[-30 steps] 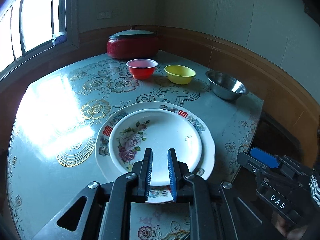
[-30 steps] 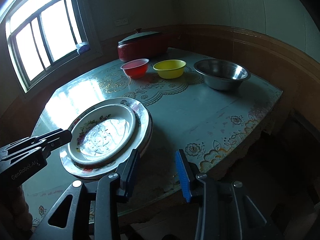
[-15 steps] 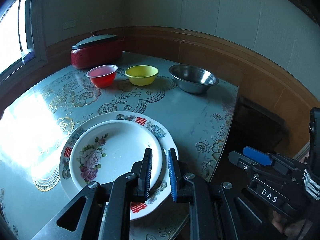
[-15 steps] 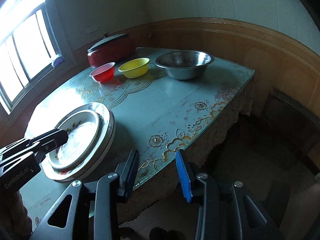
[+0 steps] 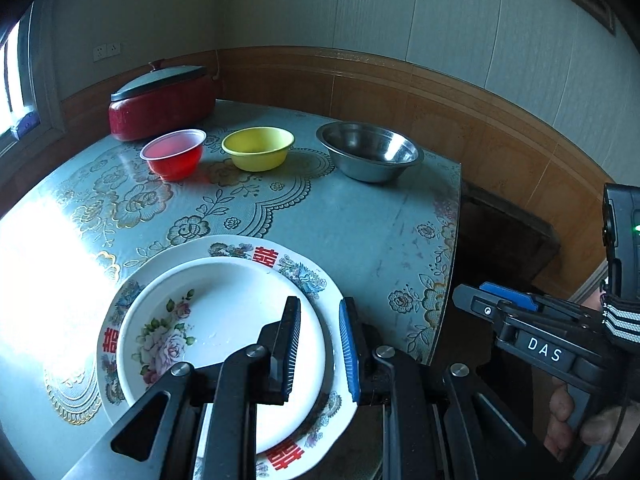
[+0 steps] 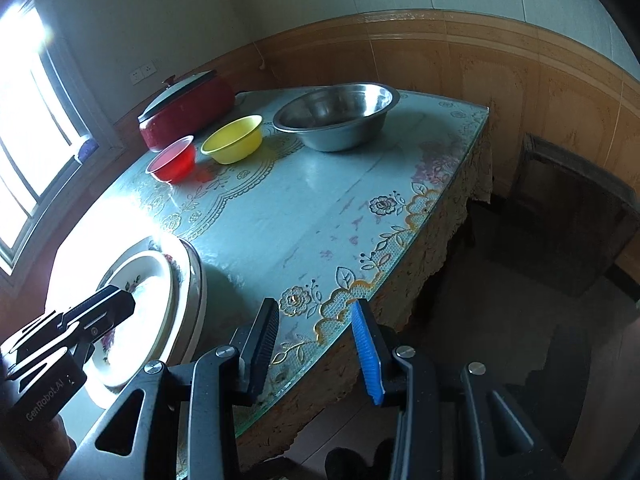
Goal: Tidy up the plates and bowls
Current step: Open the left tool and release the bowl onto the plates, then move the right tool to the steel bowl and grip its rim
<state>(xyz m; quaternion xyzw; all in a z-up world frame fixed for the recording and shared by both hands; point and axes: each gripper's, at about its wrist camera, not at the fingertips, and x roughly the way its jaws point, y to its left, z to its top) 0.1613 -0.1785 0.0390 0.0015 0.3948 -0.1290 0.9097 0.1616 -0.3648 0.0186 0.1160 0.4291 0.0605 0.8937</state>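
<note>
So the left hand-held gripper (image 5: 316, 350) is sitting low over the near edge of the stacked plates, with its fingers a little apart. The black finger (image 5: 286, 346) is over the inner white plate (image 5: 224, 320) and the blue-padded one is out over the rim of the bigger plate (image 5: 308, 276) underneath. Whether it's actually pinching the rim or just hovering there, I honestly can't tell from this angle. The small floral plate sits nested inside the larger one with the red characters on its border, and both rest on the tabletop (image 5: 360, 232) near its front edge, left of center. Further back there's a row of bowls well apart from the plates: a red plastic bowl (image 5: 173, 153), a yellow bowl (image 5: 258, 148) just beside it, and a steel bowl (image 5: 370, 151) off to the right. A red lidded pot (image 5: 160, 102) sits behind them by the wall. The right hand-held gripper (image 6: 316, 350) is spread wide with nothing between its fingers, hanging over the front edge of the tabletop to the right of the plates and not touching them. From the right wrist view the plate stack (image 6: 160, 304) is off to the left, with the left gripper's tip over it.
</note>
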